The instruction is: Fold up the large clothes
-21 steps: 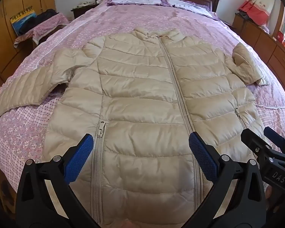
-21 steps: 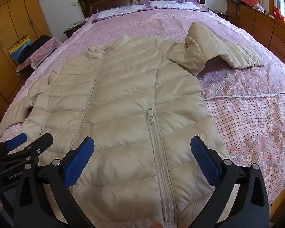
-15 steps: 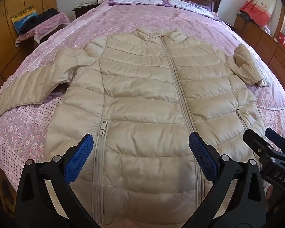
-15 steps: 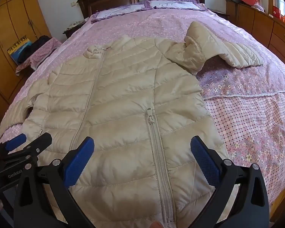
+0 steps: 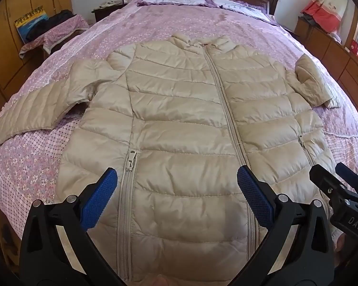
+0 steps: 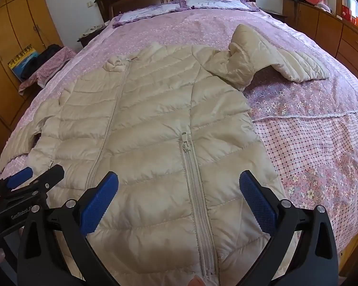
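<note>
left wrist view first, and we've got the beige puffer jacket [image 5: 186,128] laid out face up on the pink floral bed [image 5: 155,28], collar toward the headboard, hem toward us. front zip [image 5: 224,100] done up all the way, which makes sense: a closed front keeps the two halves from sliding apart once folding starts. one sleeve [image 5: 35,109] runs out flat toward the left edge of the bed, ready to be brought across. over on the other side the sleeve [image 5: 310,83] is bunched and doubled back on itself, so that one looks like it needs straightening first, i'd say.

now the tools. left gripper [image 5: 176,197] hangs over the hem area, angled down, blue pads [image 5: 100,197] spread as wide as they go, nothing between them but air above the quilting, no contact that i can see. right wrist view tells the same story: right gripper [image 6: 179,197] splayed wide over the lower front, straddling a pocket zip [image 6: 186,147] without touching it, holding nothing. each gripper peeks into the other's view, so they're just beside each other, side by side at the hem.

my read: no fold made yet, both hands lined up at the bottom edge, probably sizing up the first grab.
</note>
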Demonstrator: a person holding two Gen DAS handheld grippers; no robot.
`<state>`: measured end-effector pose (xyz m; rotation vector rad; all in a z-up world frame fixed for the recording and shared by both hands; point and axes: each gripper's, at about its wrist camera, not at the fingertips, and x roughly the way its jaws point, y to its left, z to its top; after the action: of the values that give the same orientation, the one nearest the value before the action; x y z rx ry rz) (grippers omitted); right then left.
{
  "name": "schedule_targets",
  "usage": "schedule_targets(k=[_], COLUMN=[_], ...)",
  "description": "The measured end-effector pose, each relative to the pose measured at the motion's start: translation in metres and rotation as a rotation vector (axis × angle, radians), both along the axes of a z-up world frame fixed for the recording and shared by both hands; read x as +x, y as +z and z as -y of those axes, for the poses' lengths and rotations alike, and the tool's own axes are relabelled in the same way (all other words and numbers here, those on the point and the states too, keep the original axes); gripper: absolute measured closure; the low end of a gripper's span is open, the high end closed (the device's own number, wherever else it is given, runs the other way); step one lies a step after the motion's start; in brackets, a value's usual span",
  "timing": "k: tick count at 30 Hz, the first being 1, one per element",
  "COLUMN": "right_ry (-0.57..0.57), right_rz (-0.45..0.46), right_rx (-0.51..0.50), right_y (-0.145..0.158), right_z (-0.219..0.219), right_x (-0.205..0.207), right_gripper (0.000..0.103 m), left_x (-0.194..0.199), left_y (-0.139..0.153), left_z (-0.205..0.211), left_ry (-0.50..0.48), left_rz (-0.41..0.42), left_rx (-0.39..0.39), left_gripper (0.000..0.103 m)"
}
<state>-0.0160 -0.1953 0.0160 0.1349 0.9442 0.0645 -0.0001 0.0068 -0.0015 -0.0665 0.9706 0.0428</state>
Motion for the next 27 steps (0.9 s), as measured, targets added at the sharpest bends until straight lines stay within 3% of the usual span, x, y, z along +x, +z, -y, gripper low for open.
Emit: schedule_targets(k=[27], right_ry=[-0.004], right_rz=[0.006], right_rx=[-0.007], right_y=[0.0039], right_z=[0.0005], right_x=[-0.0005], right_gripper=[0.005], left_x=[-0.0003], left_y=[0.0028], left_z=[0.0023], left_ry=[0.0], left_rz=[0.004], left_rx=[0.011], left_gripper=[0.003])
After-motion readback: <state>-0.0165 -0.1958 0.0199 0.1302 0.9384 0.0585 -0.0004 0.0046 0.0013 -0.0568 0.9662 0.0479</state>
